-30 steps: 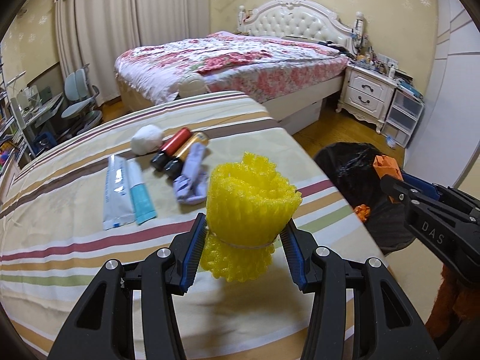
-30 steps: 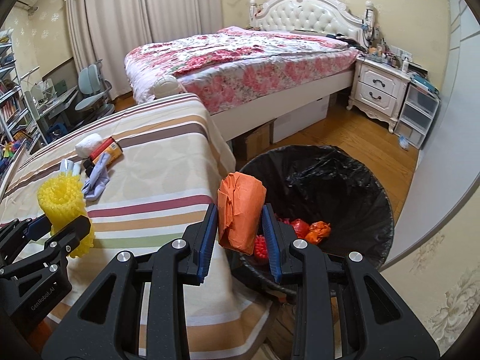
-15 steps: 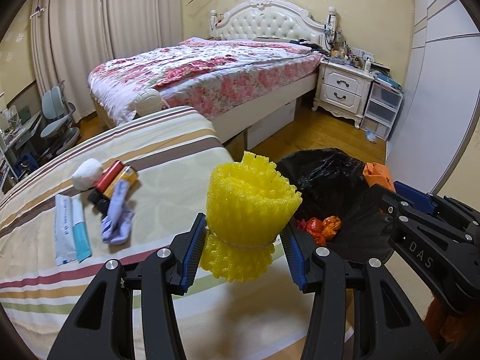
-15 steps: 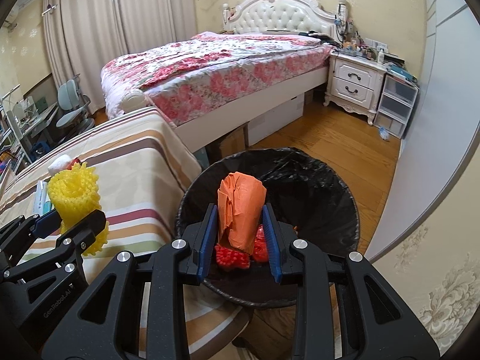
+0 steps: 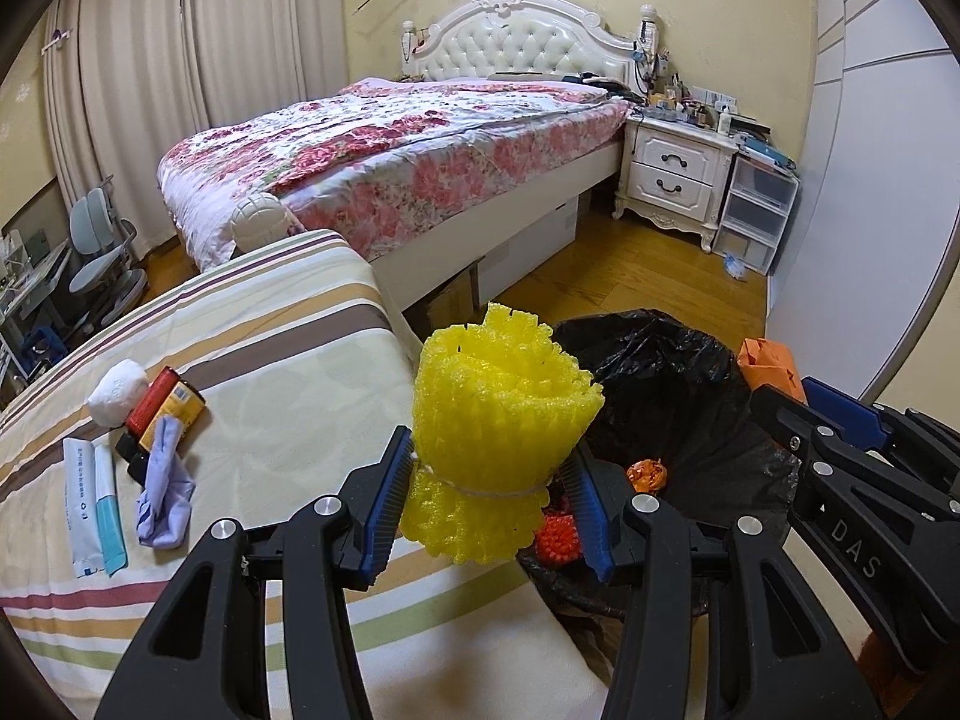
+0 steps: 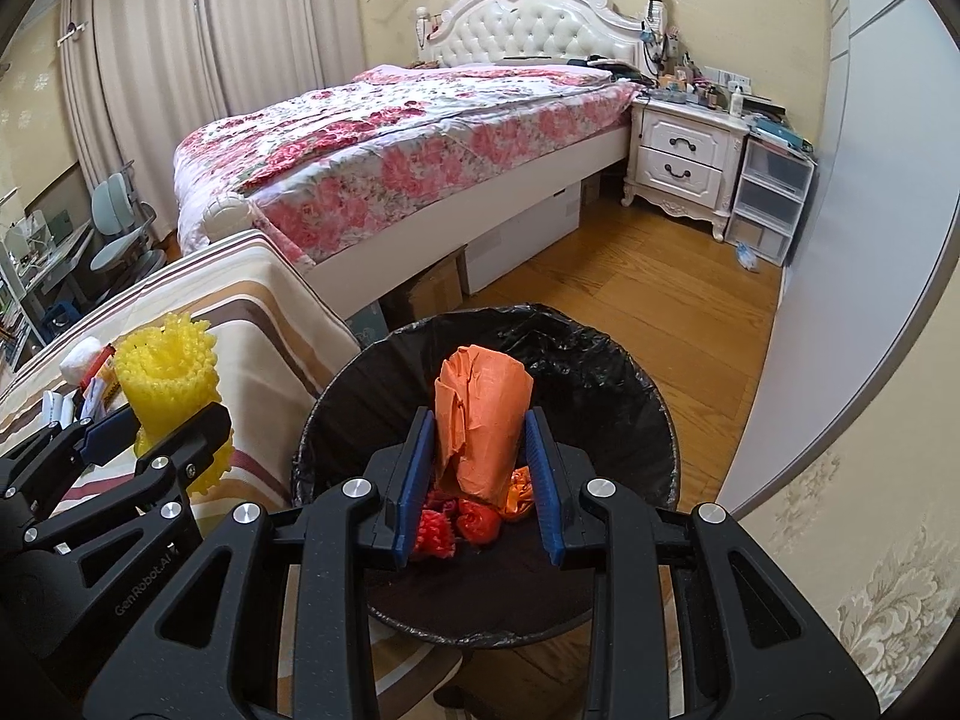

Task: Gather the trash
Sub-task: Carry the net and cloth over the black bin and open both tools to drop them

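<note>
My left gripper point(image 5: 487, 495) is shut on a yellow foam net roll point(image 5: 501, 420) tied with a band, held over the table's right edge beside the bin. The right gripper point(image 6: 480, 468) is shut on a crumpled orange wrapper point(image 6: 483, 414) directly above the black-lined trash bin point(image 6: 606, 396). Red and orange scraps point(image 6: 474, 519) lie at the bin's bottom. In the left wrist view the bin point(image 5: 666, 384) sits to the right, with the right gripper point(image 5: 840, 420) and its orange wrapper point(image 5: 768, 363) over its far side. The left gripper point(image 6: 150, 438) with the yellow roll point(image 6: 165, 375) shows at left in the right wrist view.
On the striped tablecloth point(image 5: 288, 348) lie a white ball point(image 5: 117, 390), a red and yellow tube point(image 5: 165, 405), a crumpled lilac cloth point(image 5: 165, 489) and a white and teal packet point(image 5: 93, 504). A floral bed point(image 5: 396, 156), a nightstand point(image 5: 678, 174) and wooden floor point(image 6: 660, 306) lie beyond.
Both grippers have carried their loads to the right: the orange wrapper went from the bin's near rim to over its middle, and the yellow roll from over the table to its edge by the bin.
</note>
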The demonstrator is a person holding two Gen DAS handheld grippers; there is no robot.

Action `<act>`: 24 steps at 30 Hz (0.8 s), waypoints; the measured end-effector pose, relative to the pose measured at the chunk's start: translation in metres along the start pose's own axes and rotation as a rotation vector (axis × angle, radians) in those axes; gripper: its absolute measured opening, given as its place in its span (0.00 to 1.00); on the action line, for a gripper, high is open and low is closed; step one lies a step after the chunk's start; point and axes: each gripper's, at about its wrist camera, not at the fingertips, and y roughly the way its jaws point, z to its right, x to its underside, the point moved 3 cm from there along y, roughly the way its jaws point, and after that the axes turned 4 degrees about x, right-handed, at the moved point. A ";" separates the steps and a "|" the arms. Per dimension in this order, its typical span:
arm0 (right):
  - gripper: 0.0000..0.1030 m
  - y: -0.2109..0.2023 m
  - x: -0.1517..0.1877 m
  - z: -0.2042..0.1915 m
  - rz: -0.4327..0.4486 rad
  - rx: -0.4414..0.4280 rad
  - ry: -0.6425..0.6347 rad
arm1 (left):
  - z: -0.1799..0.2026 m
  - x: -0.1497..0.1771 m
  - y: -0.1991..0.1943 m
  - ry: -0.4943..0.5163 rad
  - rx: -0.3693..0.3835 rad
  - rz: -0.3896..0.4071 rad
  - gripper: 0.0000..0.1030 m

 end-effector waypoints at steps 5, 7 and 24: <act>0.29 0.008 0.003 0.003 -0.016 0.003 0.008 | 0.005 0.000 0.008 0.015 -0.009 -0.013 0.48; 0.29 0.011 0.003 0.004 -0.020 0.005 0.010 | 0.006 0.000 0.010 0.020 -0.014 -0.016 0.48; 0.48 0.016 -0.002 0.018 -0.001 0.038 0.054 | 0.015 -0.009 0.025 0.045 -0.037 -0.033 0.70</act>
